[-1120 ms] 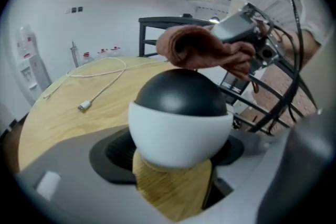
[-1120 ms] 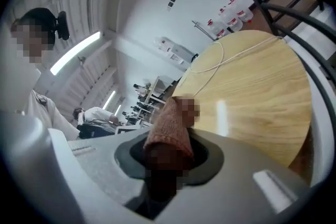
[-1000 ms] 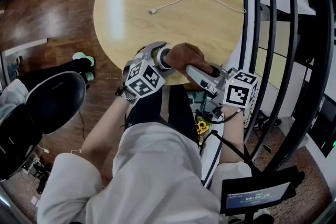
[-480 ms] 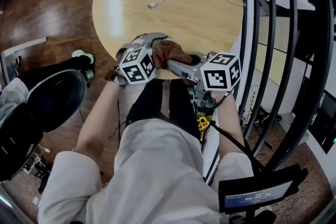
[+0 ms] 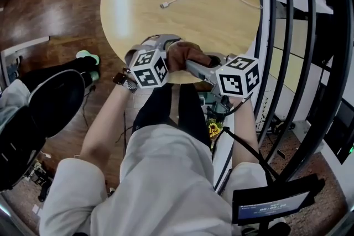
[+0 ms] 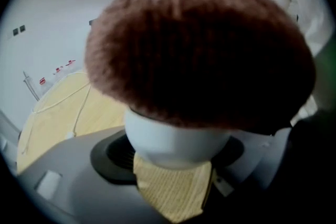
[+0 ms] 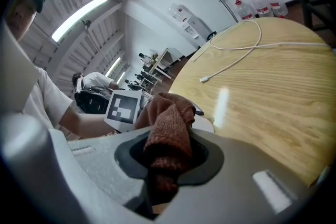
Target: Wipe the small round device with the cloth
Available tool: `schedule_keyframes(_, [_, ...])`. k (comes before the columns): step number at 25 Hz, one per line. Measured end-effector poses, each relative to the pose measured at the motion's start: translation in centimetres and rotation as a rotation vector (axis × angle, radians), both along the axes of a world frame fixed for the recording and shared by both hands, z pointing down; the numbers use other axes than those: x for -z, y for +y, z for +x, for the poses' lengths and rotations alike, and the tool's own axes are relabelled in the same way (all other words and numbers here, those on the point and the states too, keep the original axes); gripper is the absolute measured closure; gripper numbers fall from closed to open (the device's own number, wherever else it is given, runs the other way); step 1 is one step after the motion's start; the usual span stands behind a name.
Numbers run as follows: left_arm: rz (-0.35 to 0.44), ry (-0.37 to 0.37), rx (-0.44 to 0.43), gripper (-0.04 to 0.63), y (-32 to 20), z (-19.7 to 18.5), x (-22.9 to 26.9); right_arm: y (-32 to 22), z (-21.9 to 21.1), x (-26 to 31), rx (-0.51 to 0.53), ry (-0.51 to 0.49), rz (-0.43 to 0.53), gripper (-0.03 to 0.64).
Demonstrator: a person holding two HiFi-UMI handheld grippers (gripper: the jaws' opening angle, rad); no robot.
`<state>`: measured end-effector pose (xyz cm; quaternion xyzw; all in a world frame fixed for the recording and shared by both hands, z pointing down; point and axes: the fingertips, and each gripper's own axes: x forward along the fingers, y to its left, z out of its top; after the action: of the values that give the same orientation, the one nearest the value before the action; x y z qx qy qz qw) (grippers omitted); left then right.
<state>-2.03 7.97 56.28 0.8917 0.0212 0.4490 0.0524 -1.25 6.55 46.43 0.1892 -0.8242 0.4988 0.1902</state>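
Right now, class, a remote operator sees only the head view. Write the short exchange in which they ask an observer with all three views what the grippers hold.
Operator: What is under the brown cloth?
Observer: A white round device, clamped between the jaws of the left gripper.
Operator: And what holds the cloth?
Observer: The right gripper, shut on a bunched end of it.

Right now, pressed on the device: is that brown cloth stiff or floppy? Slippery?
Likely floppy: the cloth bunches and folds in the right gripper and caps the white device. Probably grippy rather than slippery, given its fuzzy, looped weave. Likely light for its bulk.
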Motion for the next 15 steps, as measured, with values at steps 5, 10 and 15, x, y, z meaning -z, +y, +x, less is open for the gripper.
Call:
schedule_keyframes(5, [0.01,-0.007,-0.012,0.207,0.0,0.0,0.2,-0.2,1.0,-0.6,-0.009,0.116,0.025,0.531])
schedule_keyframes(10, [0.034,-0.012,-0.024,0.209,0.3,-0.1,0.2,0.5,2.3,-3.0,0.003,0.214,-0.008,0.531])
schedule_keyframes(15, [0.028,-0.013,-0.03,0.209,0.4,0.1,0.2,0.7,2.2,-4.8,0.016,0.249,-0.031,0.531])
